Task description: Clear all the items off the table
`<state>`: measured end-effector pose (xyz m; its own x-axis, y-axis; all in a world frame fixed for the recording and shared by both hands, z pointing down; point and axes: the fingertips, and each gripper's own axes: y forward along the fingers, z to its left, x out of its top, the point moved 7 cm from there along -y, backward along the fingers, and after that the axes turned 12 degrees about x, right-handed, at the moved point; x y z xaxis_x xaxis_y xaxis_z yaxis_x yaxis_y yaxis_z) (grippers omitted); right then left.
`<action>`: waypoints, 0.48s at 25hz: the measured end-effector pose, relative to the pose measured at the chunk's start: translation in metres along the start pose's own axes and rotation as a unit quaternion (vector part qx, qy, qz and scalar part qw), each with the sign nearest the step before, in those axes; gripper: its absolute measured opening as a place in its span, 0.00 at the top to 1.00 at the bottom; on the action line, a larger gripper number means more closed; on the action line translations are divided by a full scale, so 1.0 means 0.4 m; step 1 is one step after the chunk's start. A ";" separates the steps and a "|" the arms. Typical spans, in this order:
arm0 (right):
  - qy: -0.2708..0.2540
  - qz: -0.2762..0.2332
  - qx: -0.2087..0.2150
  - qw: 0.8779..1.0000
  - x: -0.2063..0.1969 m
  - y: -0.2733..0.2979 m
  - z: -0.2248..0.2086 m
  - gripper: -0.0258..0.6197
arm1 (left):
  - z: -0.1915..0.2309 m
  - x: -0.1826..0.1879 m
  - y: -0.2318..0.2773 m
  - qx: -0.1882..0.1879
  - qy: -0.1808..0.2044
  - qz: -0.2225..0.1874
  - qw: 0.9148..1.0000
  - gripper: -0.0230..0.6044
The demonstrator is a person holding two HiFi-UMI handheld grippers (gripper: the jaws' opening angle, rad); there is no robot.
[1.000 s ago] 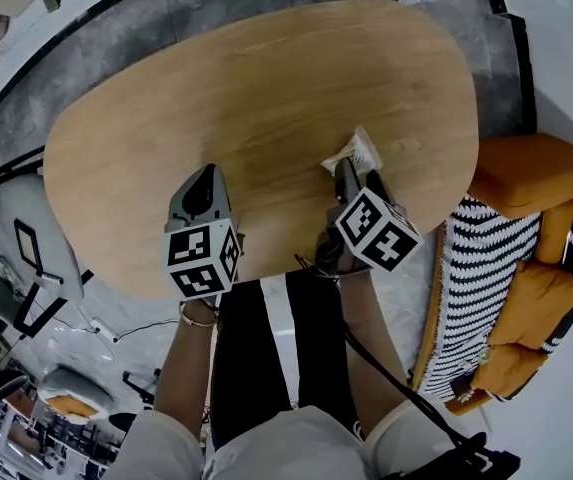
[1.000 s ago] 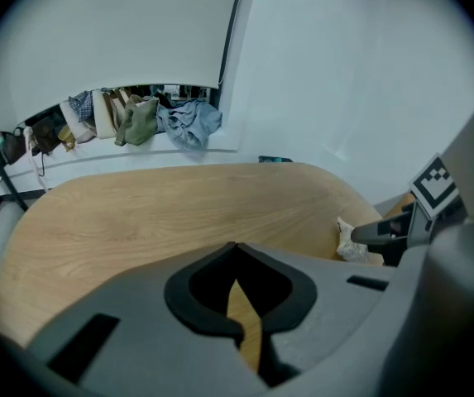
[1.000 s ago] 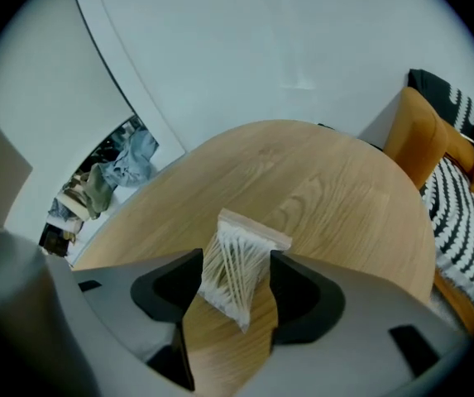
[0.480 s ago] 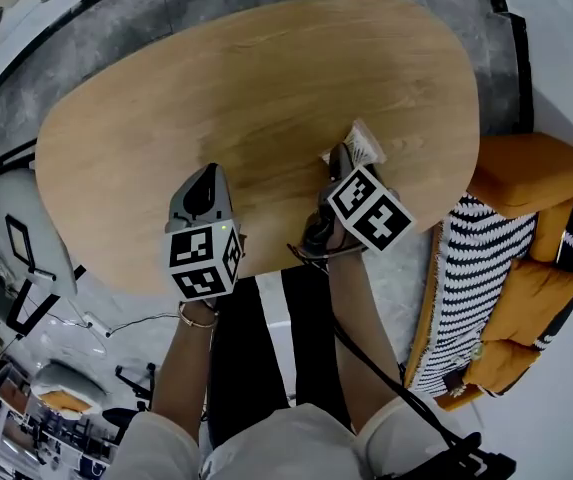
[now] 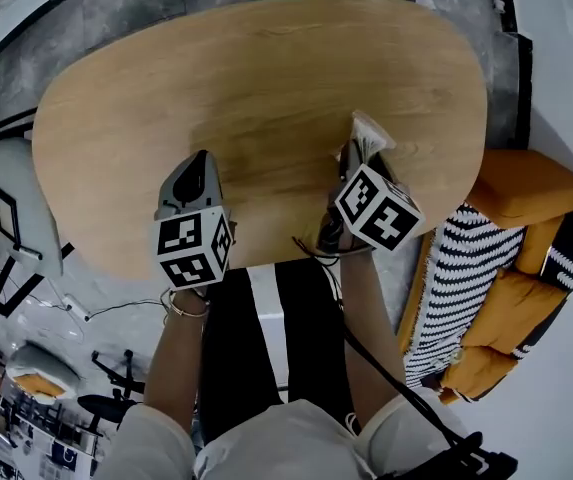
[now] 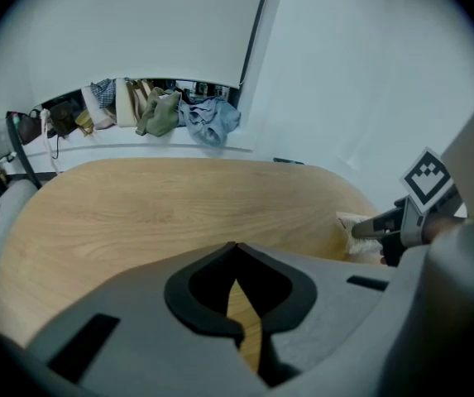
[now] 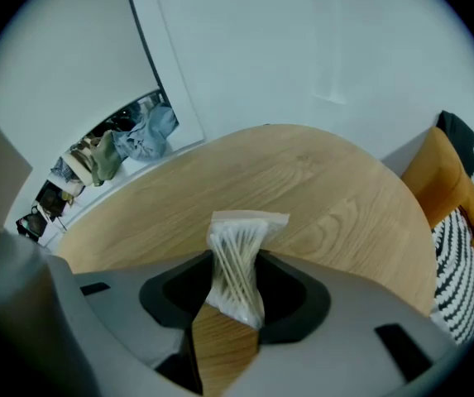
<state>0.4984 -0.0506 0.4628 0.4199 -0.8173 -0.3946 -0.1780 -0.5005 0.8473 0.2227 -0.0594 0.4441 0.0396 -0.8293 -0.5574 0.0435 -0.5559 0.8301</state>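
A clear bag of cotton swabs (image 5: 367,136) lies near the right edge of the oval wooden table (image 5: 266,68). My right gripper (image 5: 352,165) points steeply down at it. Its jaws have just been closing. In the right gripper view the bag of cotton swabs (image 7: 237,259) stands pinched at its waist between the two jaws of the right gripper (image 7: 235,286). My left gripper (image 5: 197,171) hovers over the table's near edge, apart from the bag. In the left gripper view the left gripper (image 6: 236,251) has its tips touching with nothing between them, and the bag (image 6: 352,222) lies off to the right.
An orange sofa (image 5: 531,183) with a black-and-white striped throw (image 5: 456,268) stands right of the table. A white chair (image 5: 11,223) is at the left. Clothes (image 6: 166,110) hang along the far wall. The person's legs are below the near edge.
The right gripper's jaws have closed onto the bag of cotton swabs and the gripper has rolled a little. The left gripper has shifted slightly to the left.
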 end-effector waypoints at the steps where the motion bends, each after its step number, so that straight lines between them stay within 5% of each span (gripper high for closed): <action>1: -0.010 -0.001 0.000 1.000 0.000 -0.002 0.010 0.69 | 0.011 0.000 -0.003 0.002 -0.004 -0.002 1.000 0.95; 12: -0.107 -0.001 0.052 0.993 -0.054 0.005 0.246 0.70 | 0.193 -0.052 -0.073 0.039 -0.060 -0.009 0.997 0.95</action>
<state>0.4014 -0.0621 0.4380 0.2241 -0.8528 -0.4716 -0.2728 -0.5195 0.8098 0.1437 -0.0303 0.4327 -0.0802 -0.8174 -0.5705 -0.0339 -0.5698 0.8211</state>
